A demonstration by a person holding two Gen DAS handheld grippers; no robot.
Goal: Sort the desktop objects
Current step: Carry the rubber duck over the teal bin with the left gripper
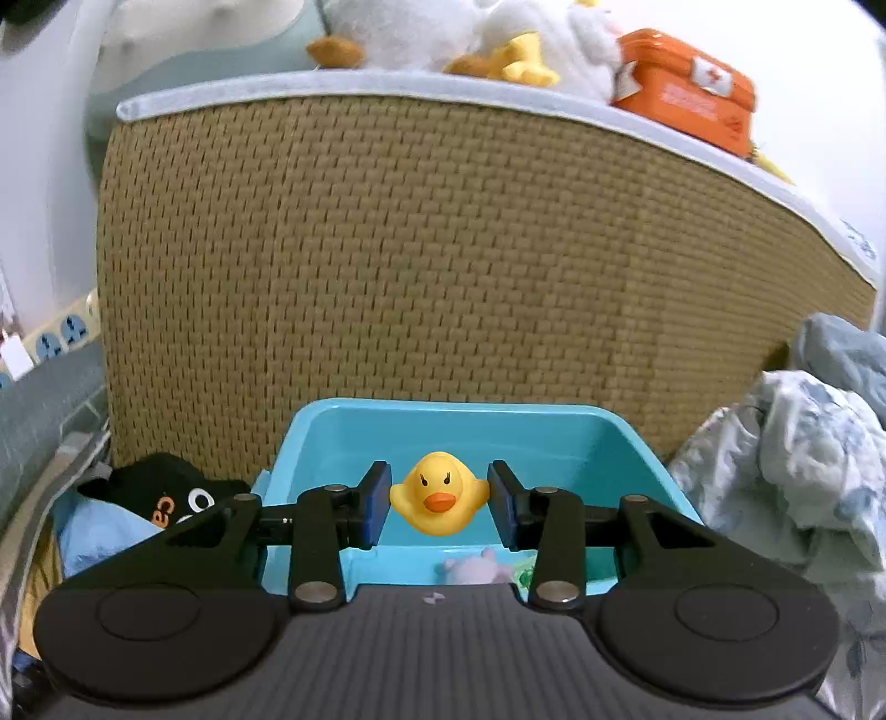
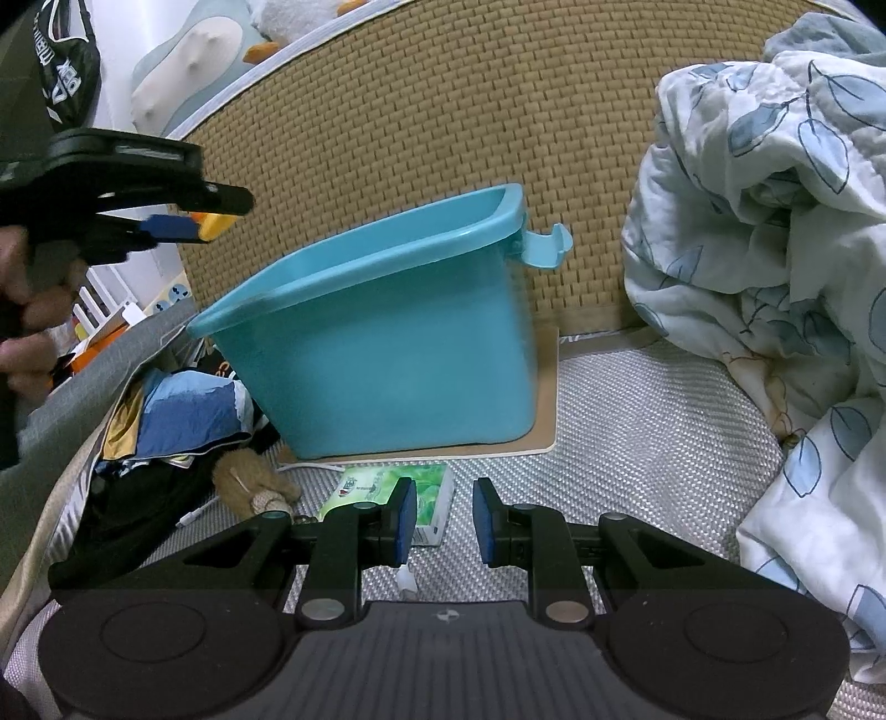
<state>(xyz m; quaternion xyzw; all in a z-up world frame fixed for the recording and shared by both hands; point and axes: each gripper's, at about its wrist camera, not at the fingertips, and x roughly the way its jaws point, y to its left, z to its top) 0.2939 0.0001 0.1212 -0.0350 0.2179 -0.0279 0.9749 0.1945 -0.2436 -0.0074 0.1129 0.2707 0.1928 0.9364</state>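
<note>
Left gripper [image 1: 439,501] around rubber duck [image 1: 439,494]

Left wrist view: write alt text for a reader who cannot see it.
The left gripper holds a yellow rubber duck between its blue pads, above a blue bin. A woven mat wall rises behind the bin, with plush toys and an orange tin on top. A rumpled quilt lies to the right.
</note>
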